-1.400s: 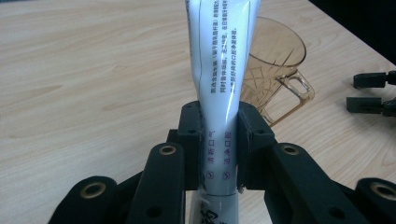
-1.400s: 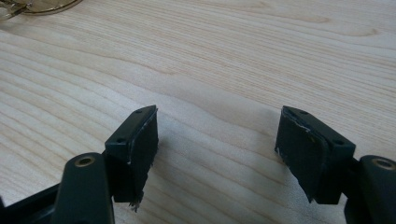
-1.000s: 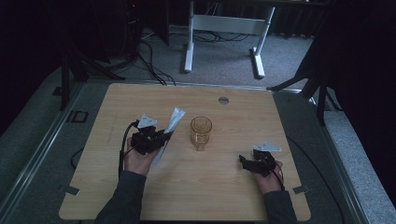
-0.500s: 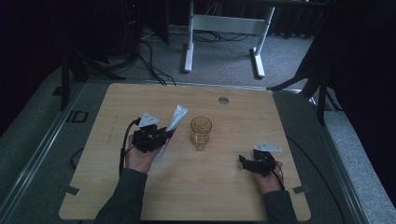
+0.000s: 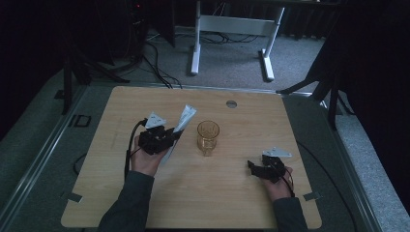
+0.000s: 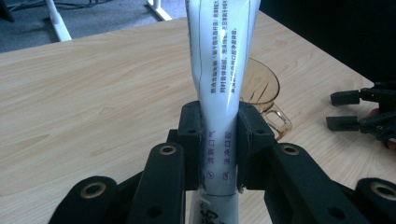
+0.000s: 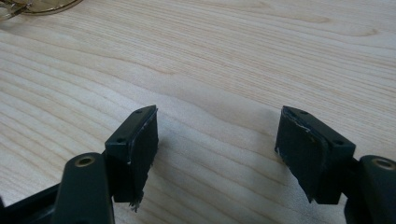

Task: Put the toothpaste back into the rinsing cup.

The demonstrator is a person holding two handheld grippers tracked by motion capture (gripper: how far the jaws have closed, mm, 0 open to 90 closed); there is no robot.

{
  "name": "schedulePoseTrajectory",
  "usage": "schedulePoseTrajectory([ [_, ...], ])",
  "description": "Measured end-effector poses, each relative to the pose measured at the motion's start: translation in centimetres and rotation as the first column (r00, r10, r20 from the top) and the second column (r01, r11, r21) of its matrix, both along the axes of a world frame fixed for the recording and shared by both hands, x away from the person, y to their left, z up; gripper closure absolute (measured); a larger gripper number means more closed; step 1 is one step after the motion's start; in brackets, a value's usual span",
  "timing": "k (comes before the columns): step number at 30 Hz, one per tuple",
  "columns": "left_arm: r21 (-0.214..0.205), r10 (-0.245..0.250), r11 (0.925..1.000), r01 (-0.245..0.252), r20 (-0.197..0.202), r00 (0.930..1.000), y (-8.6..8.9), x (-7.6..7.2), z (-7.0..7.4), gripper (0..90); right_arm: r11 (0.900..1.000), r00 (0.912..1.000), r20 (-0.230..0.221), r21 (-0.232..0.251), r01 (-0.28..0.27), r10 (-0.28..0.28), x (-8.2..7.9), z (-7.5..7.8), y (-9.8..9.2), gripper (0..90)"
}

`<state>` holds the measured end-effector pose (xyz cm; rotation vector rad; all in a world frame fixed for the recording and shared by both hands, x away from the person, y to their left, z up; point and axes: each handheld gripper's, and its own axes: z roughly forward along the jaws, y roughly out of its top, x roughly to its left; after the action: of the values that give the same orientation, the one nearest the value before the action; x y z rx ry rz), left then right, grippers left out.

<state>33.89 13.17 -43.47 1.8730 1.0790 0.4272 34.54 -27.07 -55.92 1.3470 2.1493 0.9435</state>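
Observation:
A white sachet with printed text [image 6: 219,70] stands up between the jaws of my left gripper [image 6: 218,140], which is shut on its lower part. From above, the sachet [image 5: 183,122] slants up and to the right from the left gripper [image 5: 167,137], left of an amber glass cup [image 5: 208,136] at mid table. The cup [image 6: 264,93] with its handle sits just behind the sachet in the left gripper view. My right gripper [image 5: 254,166] rests low at the right of the table, open, its jaws [image 7: 217,149] wide apart over bare wood.
The wooden table [image 5: 241,203] has a round grommet hole [image 5: 231,103] near its far edge. Beyond the table stands a white desk frame [image 5: 232,29] on grey carpet, with cables [image 5: 154,53] on the floor. The cup's rim [image 7: 37,5] peeks in at the right gripper view's top left.

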Motion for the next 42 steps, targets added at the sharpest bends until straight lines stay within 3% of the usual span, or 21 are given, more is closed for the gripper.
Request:
schedulePoseTrajectory([
  [42,-0.026,-0.029,0.9992,0.030,0.047,0.9985,-1.3,1.0,1.1,74.6,1.0000,1.0000,0.001,0.000,0.000,0.000,0.0,0.0,0.0,29.3],
])
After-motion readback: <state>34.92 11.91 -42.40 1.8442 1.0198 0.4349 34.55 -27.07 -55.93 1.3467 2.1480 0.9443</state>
